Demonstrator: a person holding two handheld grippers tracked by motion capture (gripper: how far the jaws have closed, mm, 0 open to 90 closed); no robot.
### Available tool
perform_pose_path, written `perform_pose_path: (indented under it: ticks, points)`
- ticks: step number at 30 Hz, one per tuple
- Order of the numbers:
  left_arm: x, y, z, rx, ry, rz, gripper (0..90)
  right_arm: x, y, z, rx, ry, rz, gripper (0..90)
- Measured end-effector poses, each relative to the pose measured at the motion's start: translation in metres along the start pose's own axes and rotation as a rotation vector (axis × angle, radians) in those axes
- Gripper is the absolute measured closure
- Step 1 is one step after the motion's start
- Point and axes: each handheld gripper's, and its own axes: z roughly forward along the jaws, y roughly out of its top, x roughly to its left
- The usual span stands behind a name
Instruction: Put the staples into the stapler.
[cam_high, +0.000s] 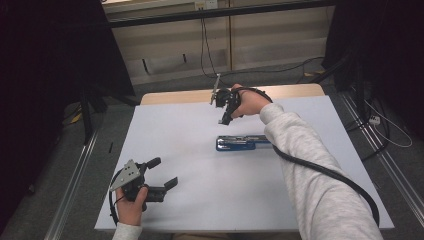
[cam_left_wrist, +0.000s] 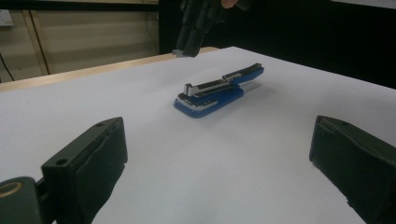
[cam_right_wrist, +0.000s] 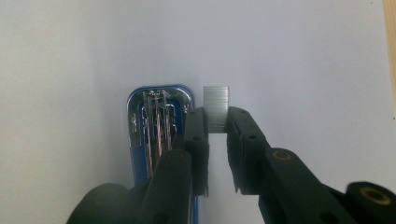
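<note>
A blue stapler (cam_high: 242, 143) lies opened on the white table, its metal staple channel (cam_right_wrist: 156, 126) facing up. Above and beyond it my right gripper (cam_high: 223, 120) points down, shut on a strip of silver staples (cam_right_wrist: 216, 106) that sticks out past the fingertips. In the right gripper view the strip hangs just to the right of the stapler's front end (cam_right_wrist: 161, 95). My left gripper (cam_high: 165, 172) rests at the near left of the table, open and empty, facing the stapler (cam_left_wrist: 217, 91). The right gripper (cam_left_wrist: 189, 46) with the staples appears at the top of the left gripper view.
The white tabletop (cam_high: 180, 135) has a wooden strip (cam_high: 175, 96) along its far edge. A black cable (cam_high: 325, 172) trails along the right sleeve. Cables (cam_high: 207, 50) hang over the floor behind the table, and metal rails (cam_high: 72, 180) run along both sides.
</note>
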Motion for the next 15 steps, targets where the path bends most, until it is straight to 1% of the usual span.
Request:
perform_pose_path:
  ticks: [1,2,3,4,6,8,9,11,12,13,15]
  points:
    - [-0.0001,0.0,-0.0003,-0.002,-0.001,0.001,4.2,0.0006,0.0002,-0.0003,0.006,0.004,0.014,78.5]
    - [-0.0003,0.0001,-0.0007,-0.005,0.002,0.005,4.2,0.0005,-0.0001,0.0002,-0.006,0.01,0.018,78.5]
    - [-0.0005,0.0002,-0.0013,-0.01,-0.001,0.003,4.2,0.0011,0.0002,-0.0008,0.006,0.001,0.021,78.5]
    - [-0.0003,0.0004,-0.0017,-0.01,-0.004,0.002,4.2,-0.0003,0.0001,-0.0002,-0.006,0.005,0.013,78.5]
    - [-0.0002,0.0006,-0.0025,-0.011,0.002,0.007,4.2,0.0007,0.0004,-0.0011,0.004,0.008,0.016,78.5]
    - [0.0003,0.0007,-0.003,-0.015,0.004,0.004,4.2,0.0005,0.0007,-0.0007,0.001,0.013,0.014,78.5]
    - [0.0005,0.0008,-0.0033,-0.019,0.005,0.003,4.2,0.0018,0.0012,-0.0005,-0.001,0.014,0.022,78.5]
    - [0.0008,0.001,-0.0037,-0.019,0.005,0.003,4.2,0.0013,0.0014,-0.0002,-0.008,0.014,0.014,78.5]
    - [0.001,0.0012,-0.0037,-0.022,0.008,0.006,4.2,0.0025,0.0015,-0.0008,0.007,0.011,0.017,78.5]
    - [0.001,0.0012,-0.0037,-0.022,0.008,0.006,4.2,0.0025,0.0015,-0.0008,0.007,0.011,0.017,78.5]
    - [0.0013,0.0011,-0.0031,-0.023,0.005,0.001,4.2,0.0022,0.0012,-0.0001,-0.003,0.017,0.001,78.5]
